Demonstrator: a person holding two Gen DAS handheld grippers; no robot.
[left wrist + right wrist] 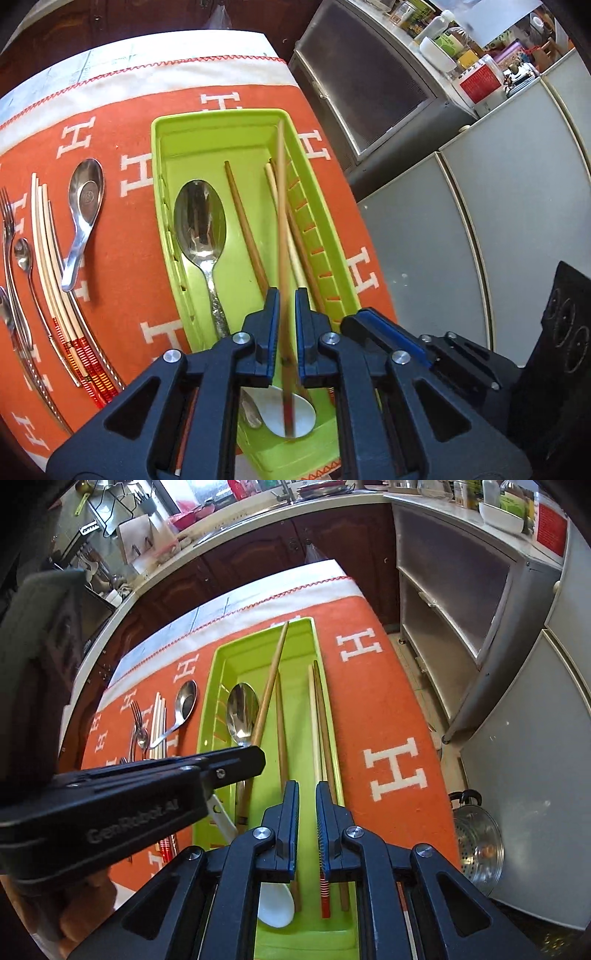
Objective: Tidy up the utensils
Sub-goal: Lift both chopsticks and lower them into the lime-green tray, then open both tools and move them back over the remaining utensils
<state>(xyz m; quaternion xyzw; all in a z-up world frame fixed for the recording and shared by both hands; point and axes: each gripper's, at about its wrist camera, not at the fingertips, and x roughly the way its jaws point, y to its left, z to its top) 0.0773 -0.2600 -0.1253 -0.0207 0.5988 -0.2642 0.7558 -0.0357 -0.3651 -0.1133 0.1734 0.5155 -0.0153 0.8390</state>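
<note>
A green utensil tray [221, 118] [210, 686] lies on the orange cloth. It holds a metal spoon [199, 218] [242, 709], a white spoon [301, 413] [275, 904] and several chopsticks [243, 221] [314, 720]. My left gripper [287, 291] [258, 757] is shut on a brown chopstick [281, 206] [273, 672], which is tilted over the tray with its far tip near the back rim. My right gripper [306, 784] [354, 319] hovers over the tray's near right part. Its jaws stand slightly apart with only the tray floor showing between them.
Left of the tray on the cloth [122, 236] lie a steel soup spoon [86, 195], cream chopsticks with red ends [48, 251], a fork [9, 229] and a small spoon [23, 253]. Grey cabinets [517, 206] and a steel steamer pot [476, 849] stand past the table's right edge.
</note>
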